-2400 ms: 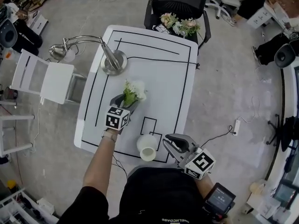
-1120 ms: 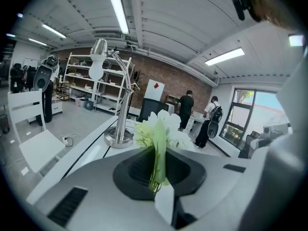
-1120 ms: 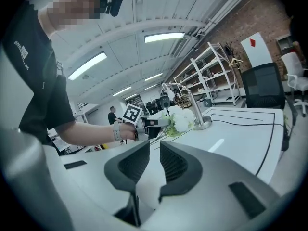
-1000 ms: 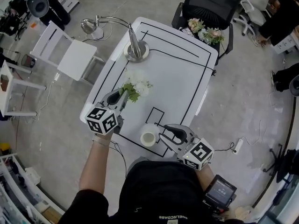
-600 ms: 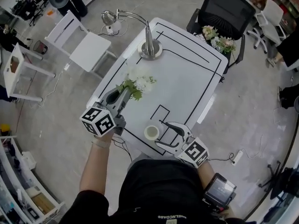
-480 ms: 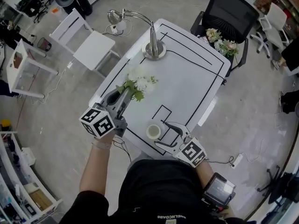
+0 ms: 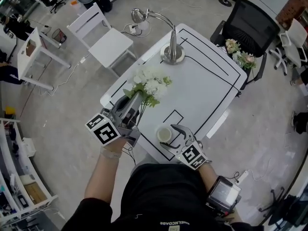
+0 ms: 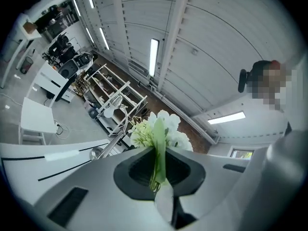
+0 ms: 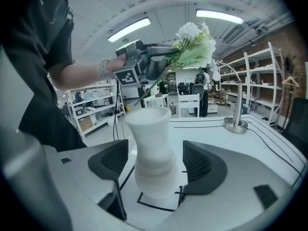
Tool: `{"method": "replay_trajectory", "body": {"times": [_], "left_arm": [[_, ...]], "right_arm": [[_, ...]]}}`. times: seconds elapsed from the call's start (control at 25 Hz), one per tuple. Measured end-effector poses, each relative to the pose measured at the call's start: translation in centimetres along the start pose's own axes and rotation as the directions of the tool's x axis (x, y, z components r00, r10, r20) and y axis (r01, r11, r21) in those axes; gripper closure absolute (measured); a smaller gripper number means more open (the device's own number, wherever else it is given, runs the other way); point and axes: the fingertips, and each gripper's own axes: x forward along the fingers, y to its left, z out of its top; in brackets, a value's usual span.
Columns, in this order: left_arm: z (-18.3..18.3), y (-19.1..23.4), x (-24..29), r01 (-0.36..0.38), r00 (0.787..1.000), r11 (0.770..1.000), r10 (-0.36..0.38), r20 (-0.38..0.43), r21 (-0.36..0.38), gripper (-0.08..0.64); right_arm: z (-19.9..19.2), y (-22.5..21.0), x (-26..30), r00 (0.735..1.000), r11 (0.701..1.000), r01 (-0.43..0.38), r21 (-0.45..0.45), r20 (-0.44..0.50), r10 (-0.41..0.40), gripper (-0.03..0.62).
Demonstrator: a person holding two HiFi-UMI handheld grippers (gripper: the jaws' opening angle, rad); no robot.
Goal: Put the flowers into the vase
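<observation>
Fig. 1. Flowers (image 7: 151, 84) in transit to the vase (image 7: 164, 134), not yet inserted.
The left gripper (image 7: 134, 102) is clamped on the stems, level, over the table's (image 7: 207, 88) left edge. The vase stands near the front edge between the right gripper's (image 7: 172, 138) 2 wide-spread jaws, untouched. Next, probably: steady the vase and tip the stems down. There is open tabletop beyond.

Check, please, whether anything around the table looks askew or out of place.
Only one thing: a flower bunch lies on the black chair rather than the table. The vase stands upright.
</observation>
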Motion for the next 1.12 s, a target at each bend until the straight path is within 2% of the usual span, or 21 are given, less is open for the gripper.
{"method": "replay_trajectory", "body": {"times": [0.08,0.24,0.32,0.6,0.88,1.12], "left_arm": [[0.6,-0.6,0.0,0.025,0.999,0.999,-0.023,0.045,-0.028,0.529],[2.0,-1.5,-0.2,0.061,0.991,0.997,-0.054,0.126,-0.055,0.532],[2.5,-1.7,-0.3,0.070,0.987,0.995,-0.059,0.152,-0.065,0.532],[3.3,-2.3,-0.6,0.101,0.973,0.991,-0.080,0.218,-0.087,0.532],[4.2,-3.3,-0.1,0.165,0.945,0.977,-0.117,0.307,-0.135,0.534],[4.5,-3.8,0.4,0.187,0.932,0.976,-0.140,0.335,-0.113,0.534]], "right_arm": [[-0.4,-0.6,0.3,1.000,1.000,0.018,-0.021,-0.010,-0.018,0.255],[-0.3,-0.6,1.3,1.000,0.999,-0.015,-0.038,-0.006,0.015,0.259],[0.0,-0.6,1.8,1.000,0.999,-0.022,-0.028,0.017,0.022,0.319],[1.2,-1.0,2.8,0.996,0.998,-0.051,0.035,0.074,0.048,0.328],[2.5,0.2,3.4,0.992,0.995,-0.096,0.009,0.079,0.095,0.330],[3.4,0.9,3.6,0.989,0.992,-0.125,-0.015,0.081,0.126,0.330]]}}
